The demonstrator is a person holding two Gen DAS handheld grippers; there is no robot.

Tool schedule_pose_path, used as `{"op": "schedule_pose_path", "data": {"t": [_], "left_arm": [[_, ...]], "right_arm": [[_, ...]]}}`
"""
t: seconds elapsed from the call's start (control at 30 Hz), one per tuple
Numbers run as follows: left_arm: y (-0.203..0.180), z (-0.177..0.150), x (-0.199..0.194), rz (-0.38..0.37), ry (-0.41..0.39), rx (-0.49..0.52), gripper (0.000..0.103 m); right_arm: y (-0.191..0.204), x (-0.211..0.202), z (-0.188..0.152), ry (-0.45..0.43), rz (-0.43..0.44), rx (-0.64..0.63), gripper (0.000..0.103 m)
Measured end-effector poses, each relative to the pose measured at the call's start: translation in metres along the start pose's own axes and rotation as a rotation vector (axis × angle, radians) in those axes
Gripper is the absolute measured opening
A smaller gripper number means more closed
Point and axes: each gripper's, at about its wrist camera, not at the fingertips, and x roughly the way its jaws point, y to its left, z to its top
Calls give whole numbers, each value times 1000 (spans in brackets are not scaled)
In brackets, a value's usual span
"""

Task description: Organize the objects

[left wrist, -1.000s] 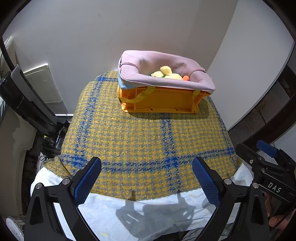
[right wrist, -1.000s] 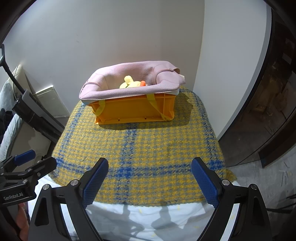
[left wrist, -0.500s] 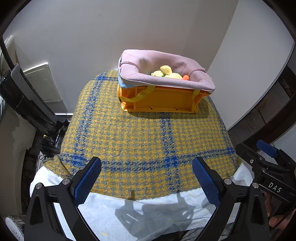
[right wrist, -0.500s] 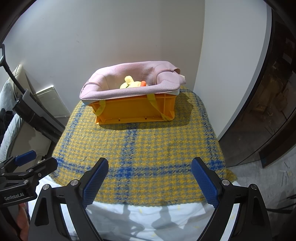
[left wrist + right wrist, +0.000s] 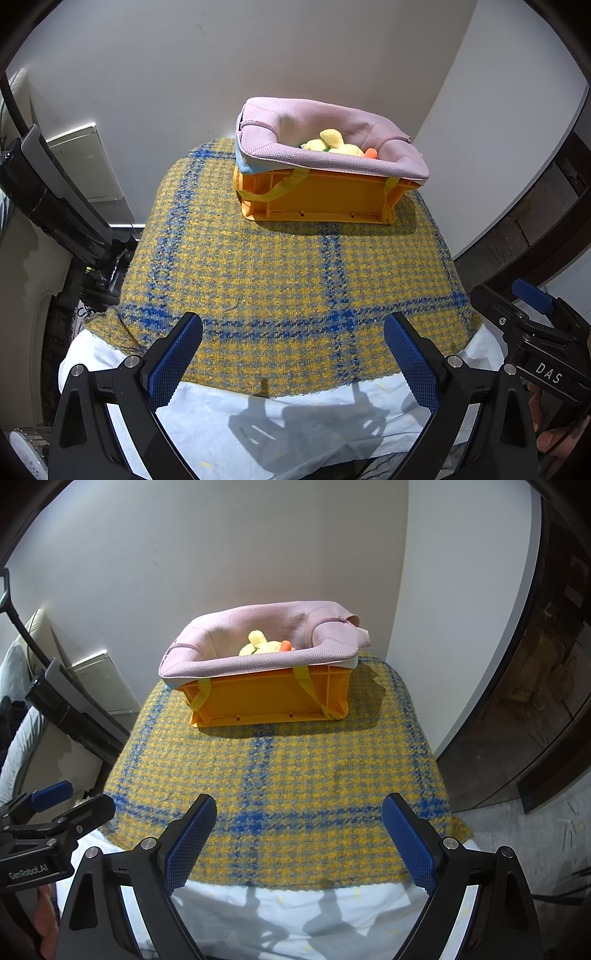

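At the far edge of the plaid-covered bench sits an orange crate, lined with pink fabric and holding yellow plush toys. Both claws hang over the near edge: the left gripper gapes wide and empty; the right gripper likewise, spread wide, gripping nothing.

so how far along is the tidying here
Looks nearly done: the yellow plush toy sits inside the pink-lined orange crate, and nothing loose shows on the plaid cloth. The left gripper and right gripper are open and hold nothing.
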Motion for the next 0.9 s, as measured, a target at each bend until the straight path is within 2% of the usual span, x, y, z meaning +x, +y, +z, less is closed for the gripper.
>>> {"op": "schedule_pose_path", "data": {"t": [0.9], "left_arm": [[0, 1, -1, 12, 6, -31, 101]], "right_arm": [[-2, -1, -1, -2, 6, 5, 91]]}}
